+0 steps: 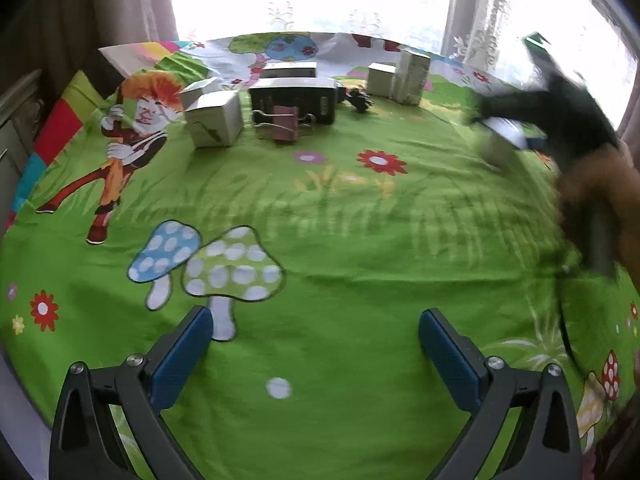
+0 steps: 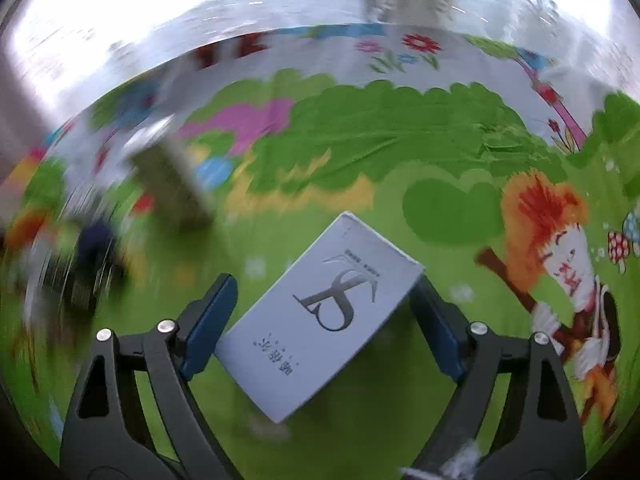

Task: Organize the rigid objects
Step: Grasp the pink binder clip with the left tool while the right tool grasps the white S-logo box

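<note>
My right gripper (image 2: 322, 316) is shut on a flat white box (image 2: 320, 316) with a grey logo, held slantwise above the green cartoon cloth (image 2: 360, 140). In the left wrist view the right gripper (image 1: 504, 128) is a dark blur at the right with the white box (image 1: 508, 130) in it. My left gripper (image 1: 316, 344) is open and empty above the cloth (image 1: 320, 240). At the far side stand white boxes (image 1: 216, 122) (image 1: 412, 76), a black box (image 1: 294, 100) and a brown binder clip (image 1: 286, 122).
A small black item (image 1: 360, 100) lies between the black box and the right-hand white boxes. A window with lace curtains (image 1: 476, 12) lies behind the table. A blurred upright box (image 2: 172, 184) and dark objects (image 2: 88, 264) show at the left in the right wrist view.
</note>
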Demonstrator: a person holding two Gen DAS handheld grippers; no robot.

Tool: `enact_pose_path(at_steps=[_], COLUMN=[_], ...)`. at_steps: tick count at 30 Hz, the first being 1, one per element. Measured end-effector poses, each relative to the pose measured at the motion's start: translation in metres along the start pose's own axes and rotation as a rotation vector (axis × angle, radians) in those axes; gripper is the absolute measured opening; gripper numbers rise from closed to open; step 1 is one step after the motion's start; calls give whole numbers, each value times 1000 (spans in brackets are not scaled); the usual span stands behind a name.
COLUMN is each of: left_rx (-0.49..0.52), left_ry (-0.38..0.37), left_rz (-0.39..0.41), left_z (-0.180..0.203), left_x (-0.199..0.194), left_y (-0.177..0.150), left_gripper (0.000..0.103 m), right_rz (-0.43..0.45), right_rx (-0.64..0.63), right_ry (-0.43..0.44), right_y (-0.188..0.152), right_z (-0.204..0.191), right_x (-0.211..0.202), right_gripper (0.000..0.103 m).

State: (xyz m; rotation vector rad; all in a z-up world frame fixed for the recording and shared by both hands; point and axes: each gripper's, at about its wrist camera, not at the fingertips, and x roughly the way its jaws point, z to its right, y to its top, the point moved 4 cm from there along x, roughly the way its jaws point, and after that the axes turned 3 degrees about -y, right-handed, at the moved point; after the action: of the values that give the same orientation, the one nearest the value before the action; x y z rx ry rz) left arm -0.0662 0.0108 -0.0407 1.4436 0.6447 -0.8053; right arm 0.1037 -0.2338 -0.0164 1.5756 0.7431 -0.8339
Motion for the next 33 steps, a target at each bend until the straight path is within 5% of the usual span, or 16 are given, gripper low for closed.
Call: enact_pose_path(at_steps=[1,2,8,15,16,18,22,25,33], left_rx=[-10,-20,-72,-152,-135,-92,-82,-98,-22], left_ry=[8,15,56,116,109,74,-94,-180,-123], left_rz=[1,-4,-52,-46,-31,0,27,54,61], left_z=[-4,-6,-17,-33,-29,-14,13,26,40], left_x=[3,5,46,100,101,91,55,30,27], left_y=[3,7,62,135,138,137,91,61,55], left_gripper=[103,103,103,102,86,52,52,52,53], right_rz=[3,1,41,74,73,69,68,61,62], right_rx=[-24,-54,-231,-279,-281,-293,-302,-303,-204], right_ry=[41,76,97,94,95,106,110,131,205], right_y=[-13,-28,-97,-112,-112,-111,-110,-111,-109], right_z=[6,13,39,36,35,31,29,28,43], right_x=[-11,-22,-74,-76,-75,-72,-69,-69,-71], right_gripper=[62,45,46,48,50,57,61,75,83])
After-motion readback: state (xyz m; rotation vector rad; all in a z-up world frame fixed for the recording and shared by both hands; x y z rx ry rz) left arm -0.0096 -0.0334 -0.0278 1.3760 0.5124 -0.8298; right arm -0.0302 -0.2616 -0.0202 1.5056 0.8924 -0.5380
